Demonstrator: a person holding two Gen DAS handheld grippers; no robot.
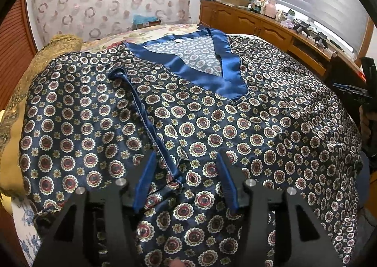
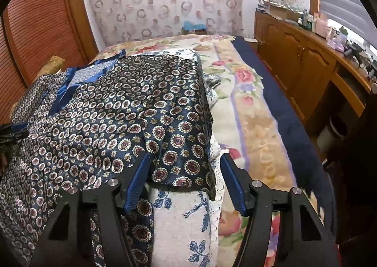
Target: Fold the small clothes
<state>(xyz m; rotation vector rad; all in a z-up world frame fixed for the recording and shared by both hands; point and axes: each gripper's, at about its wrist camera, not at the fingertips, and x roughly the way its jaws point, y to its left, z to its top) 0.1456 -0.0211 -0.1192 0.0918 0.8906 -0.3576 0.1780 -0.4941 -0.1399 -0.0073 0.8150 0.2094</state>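
A navy satin top [image 1: 212,111] with round medallions and a shiny blue V-neck [image 1: 226,71] lies spread on the bed. One sleeve is folded inward, and its stitched hem [image 1: 146,123] runs down toward my left gripper [image 1: 186,172]. That gripper stands open just above the cloth, with the hem's lower end between its blue pads and nothing pinched. In the right wrist view the top [image 2: 113,111] ends in a corner [image 2: 186,172] that lies between the fingers of my right gripper [image 2: 186,170]. Those jaws are open, apart from the cloth. The right gripper [image 1: 365,95] also shows at the top's far side.
Under the top lies a white cloth with blue flowers [image 2: 179,217] on a floral bedspread [image 2: 249,106] with a dark blue border. A gold cushion [image 1: 35,69] sits at the left. A wooden cabinet [image 2: 304,64] with clutter lines the right wall, and a louvred wooden door [image 2: 44,24] stands at the left.
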